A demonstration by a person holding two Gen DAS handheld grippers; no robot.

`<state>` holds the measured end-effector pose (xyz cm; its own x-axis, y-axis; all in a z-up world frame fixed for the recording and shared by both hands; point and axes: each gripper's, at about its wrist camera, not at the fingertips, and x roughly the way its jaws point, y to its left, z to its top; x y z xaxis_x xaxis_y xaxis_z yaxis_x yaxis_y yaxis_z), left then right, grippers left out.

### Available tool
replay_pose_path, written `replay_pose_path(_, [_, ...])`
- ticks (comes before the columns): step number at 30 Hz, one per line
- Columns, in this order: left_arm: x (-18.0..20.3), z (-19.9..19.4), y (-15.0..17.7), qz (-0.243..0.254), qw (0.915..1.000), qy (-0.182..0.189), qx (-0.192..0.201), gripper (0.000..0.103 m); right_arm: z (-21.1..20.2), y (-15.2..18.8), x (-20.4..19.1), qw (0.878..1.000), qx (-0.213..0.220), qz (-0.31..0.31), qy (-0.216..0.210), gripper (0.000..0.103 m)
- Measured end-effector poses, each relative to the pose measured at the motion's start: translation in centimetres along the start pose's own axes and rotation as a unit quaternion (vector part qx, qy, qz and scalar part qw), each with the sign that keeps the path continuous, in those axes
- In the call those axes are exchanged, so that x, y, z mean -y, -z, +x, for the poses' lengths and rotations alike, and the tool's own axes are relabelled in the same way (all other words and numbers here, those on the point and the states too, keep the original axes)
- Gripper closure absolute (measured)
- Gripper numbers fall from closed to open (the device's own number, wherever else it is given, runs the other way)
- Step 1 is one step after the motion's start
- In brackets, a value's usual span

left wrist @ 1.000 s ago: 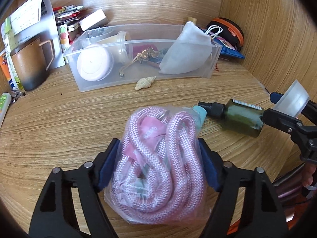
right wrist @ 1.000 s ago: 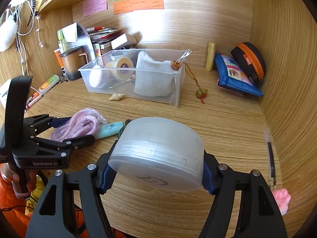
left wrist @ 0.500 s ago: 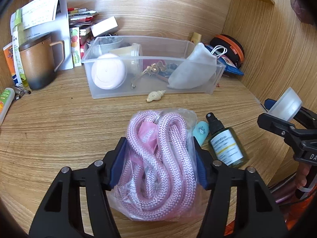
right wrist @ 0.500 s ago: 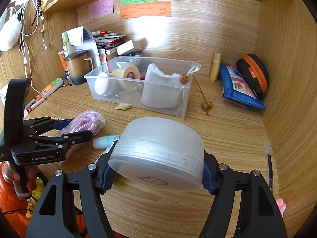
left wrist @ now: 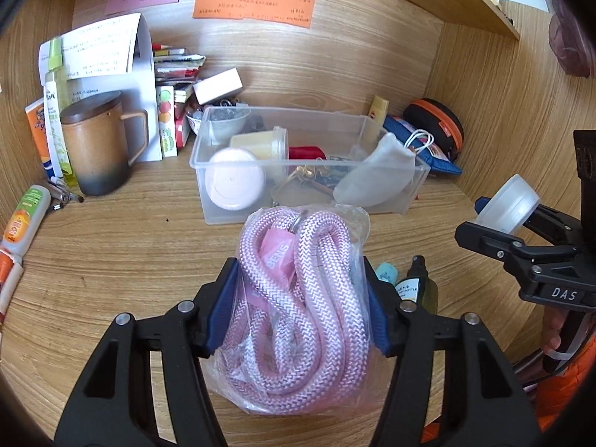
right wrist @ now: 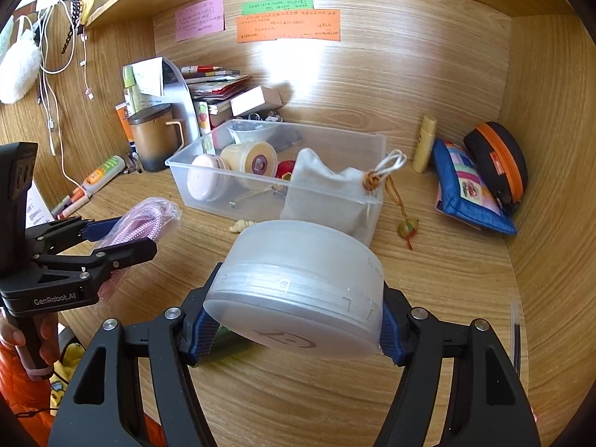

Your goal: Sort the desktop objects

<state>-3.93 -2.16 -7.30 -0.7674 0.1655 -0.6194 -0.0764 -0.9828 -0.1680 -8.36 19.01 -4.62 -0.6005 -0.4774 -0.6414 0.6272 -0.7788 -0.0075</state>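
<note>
My left gripper (left wrist: 298,309) is shut on a clear bag of pink rope (left wrist: 298,320), held above the desk just in front of the clear plastic bin (left wrist: 406,201). It also shows in the right wrist view (right wrist: 123,238) with the rope bag (right wrist: 145,223). My right gripper (right wrist: 294,320) is shut on a round frosted plastic jar (right wrist: 301,287), lifted above the desk to the right of the left one. In the left wrist view the jar (left wrist: 506,205) and right gripper (left wrist: 499,223) are at the right edge. The bin (right wrist: 335,201) holds a white pouch, round jars and small trinkets.
A green spray bottle (left wrist: 421,290) and a teal tube (left wrist: 385,272) lie on the desk under my left gripper. A small shell (right wrist: 242,225) lies before the bin. A brown mug (left wrist: 100,145), books and tubes stand at the left. A blue pouch (right wrist: 469,193) and black-orange case (right wrist: 499,160) sit at the right.
My left gripper has lifted the rope bag and carried it toward the bin; the spray bottle and tube stay below. My right gripper has raised the jar and moved forward.
</note>
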Motion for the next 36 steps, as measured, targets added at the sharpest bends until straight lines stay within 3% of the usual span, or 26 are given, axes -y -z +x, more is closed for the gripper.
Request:
replay_pose_path(20, [-2.7,-0.4,-5.3,-0.007,0.9983,-0.053,0.026,0.043,2.1,-6.0,-1.1,0.999,0.029,-0.024,-0.03,0.037])
replay_pose_path(36, [-2.7,1.9,-9.5,0.021,0.9981,-0.05,0.027,0.043,5.5,-9.5,-0.3,0.999,0.014,-0.028,-0.027,0.037])
